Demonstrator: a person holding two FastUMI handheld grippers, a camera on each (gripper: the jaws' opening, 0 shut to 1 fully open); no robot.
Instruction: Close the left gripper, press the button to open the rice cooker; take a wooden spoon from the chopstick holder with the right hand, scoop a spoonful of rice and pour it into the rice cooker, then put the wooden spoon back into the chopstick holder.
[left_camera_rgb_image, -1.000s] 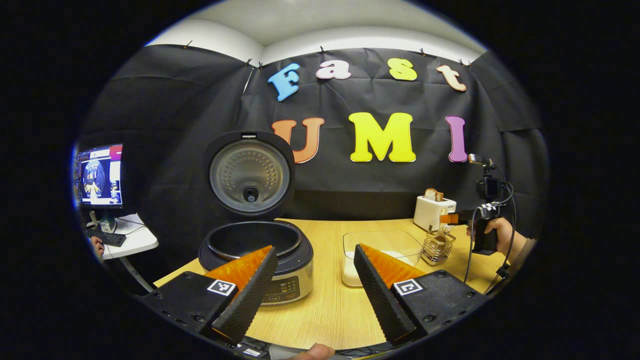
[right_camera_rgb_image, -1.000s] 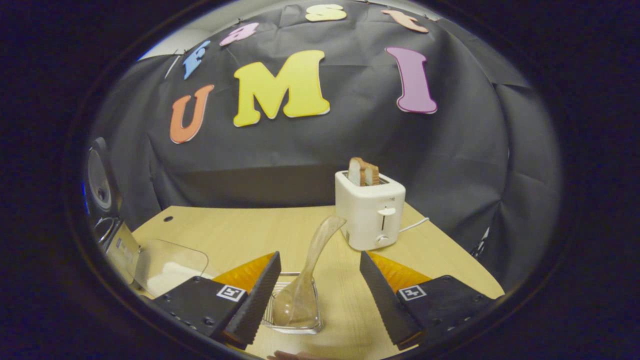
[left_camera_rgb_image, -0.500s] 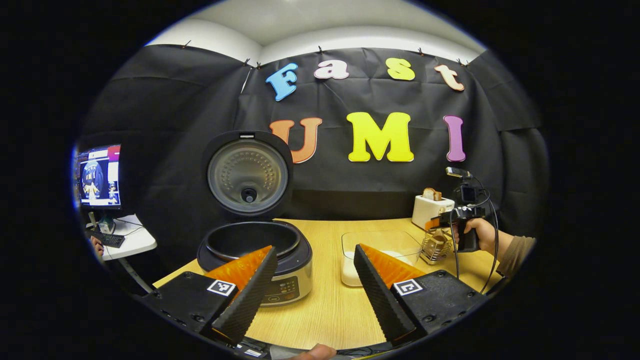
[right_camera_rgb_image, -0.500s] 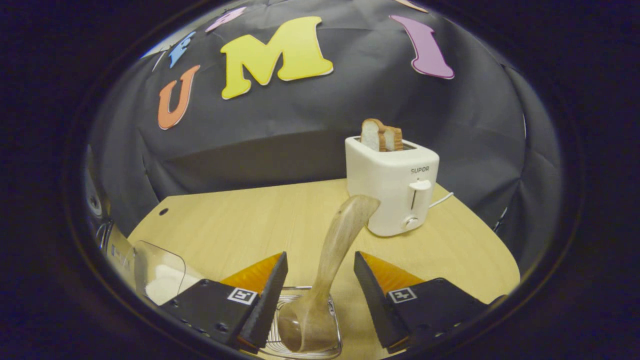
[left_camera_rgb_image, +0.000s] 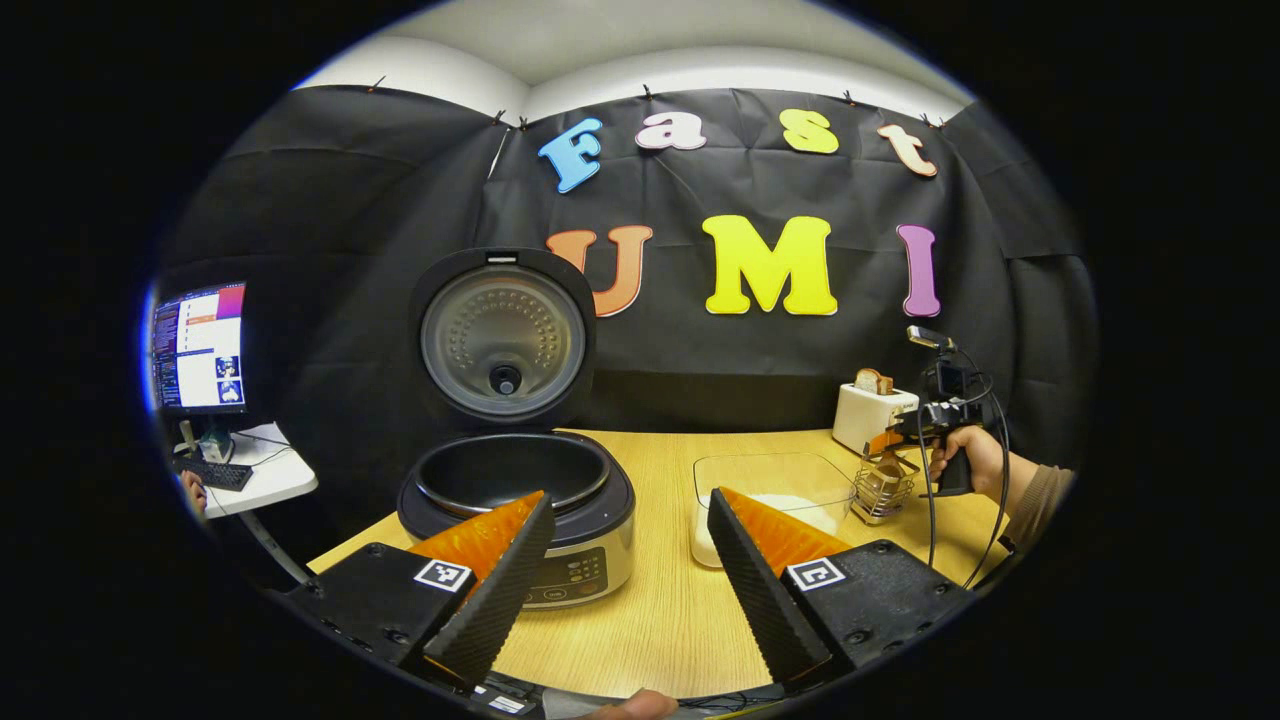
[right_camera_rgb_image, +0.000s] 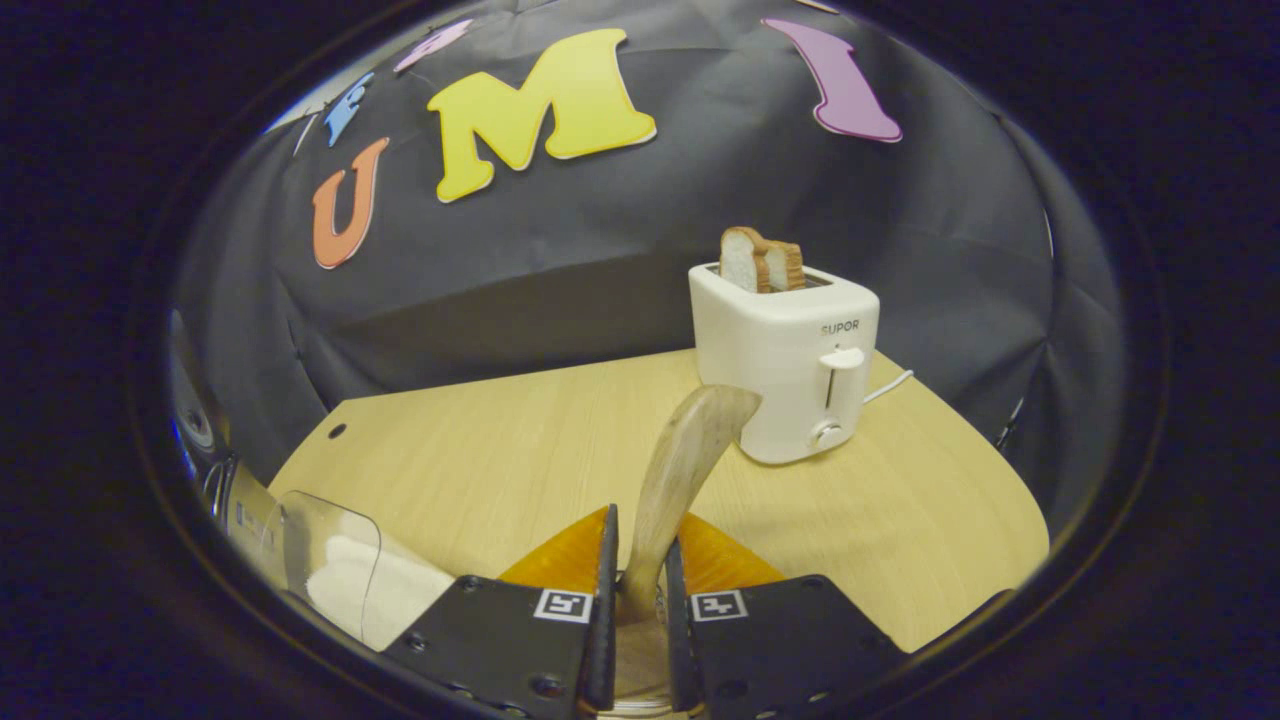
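The rice cooker (left_camera_rgb_image: 520, 505) stands with its lid (left_camera_rgb_image: 502, 340) raised and its dark pot bare. My left gripper (left_camera_rgb_image: 630, 560) hovers open in front of it, with nothing between its fingers. At the table's right a hand holds my right gripper (left_camera_rgb_image: 885, 445) over the wire chopstick holder (left_camera_rgb_image: 882, 490). In the right gripper view my right gripper (right_camera_rgb_image: 638, 590) is shut on the wooden spoon (right_camera_rgb_image: 690, 450), whose handle rises between the fingers toward the toaster. The clear rice container (left_camera_rgb_image: 770, 495) (right_camera_rgb_image: 340, 580) holds white rice.
A white toaster (right_camera_rgb_image: 785, 360) (left_camera_rgb_image: 872, 415) with bread slices stands at the table's back right. A monitor (left_camera_rgb_image: 198, 350) and a keyboard sit on a small side table at the far left. The wooden table (left_camera_rgb_image: 660, 610) runs between cooker and container.
My right gripper has shut on the spoon's handle, having come down over the holder. The left gripper has stayed open and nearly still.
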